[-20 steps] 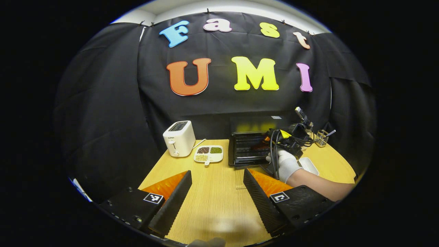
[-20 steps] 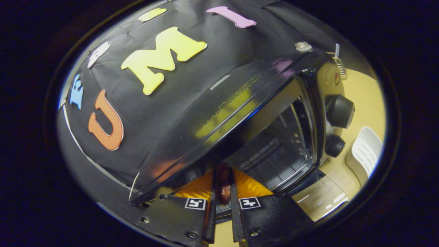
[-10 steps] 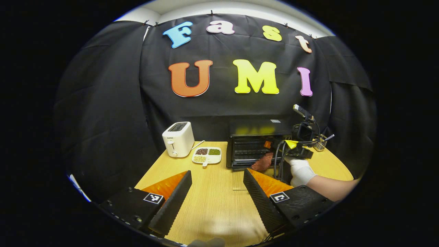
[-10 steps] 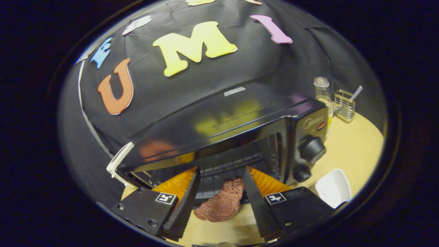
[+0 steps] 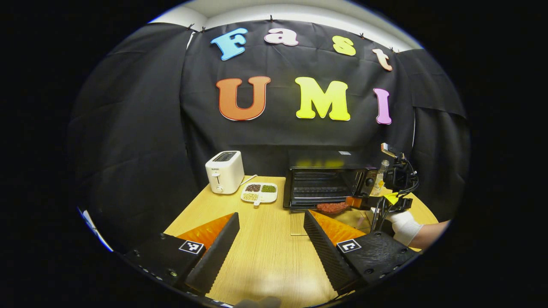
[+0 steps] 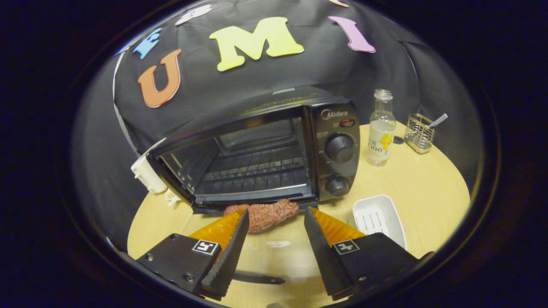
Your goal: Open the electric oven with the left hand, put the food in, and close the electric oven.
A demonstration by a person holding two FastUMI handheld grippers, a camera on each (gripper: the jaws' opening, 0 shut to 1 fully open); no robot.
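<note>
Left gripper [image 5: 269, 239] spread wide over bare table [image 5: 265, 256], oven [image 6: 274, 149] gaping beyond with meat patty [image 6: 262, 214] lying on its lowered glass door, right gripper [image 6: 274, 239] likewise released, just short of it.

The black, box-shaped electric oven [image 6: 274, 149] stands toward the far side of the light wooden desk [image 6: 428, 188]. Its glass door [image 6: 274, 256] is folded fully down and lies flat in front of the opening, with its dark handle bar at the near edge. Inside, a wire rack [image 6: 257, 171] spans the bare cavity. Two round black knobs sit one above the other on the panel right of the opening. The food, a flat reddish-brown slab of meat [image 6: 262, 214], lies across the lowered door just in front of the opening, at the oven's lower lip.

In the left gripper view, the oven [image 5: 325, 182] stands right of centre, with the meat [image 5: 332, 208] at its front edge.
</note>
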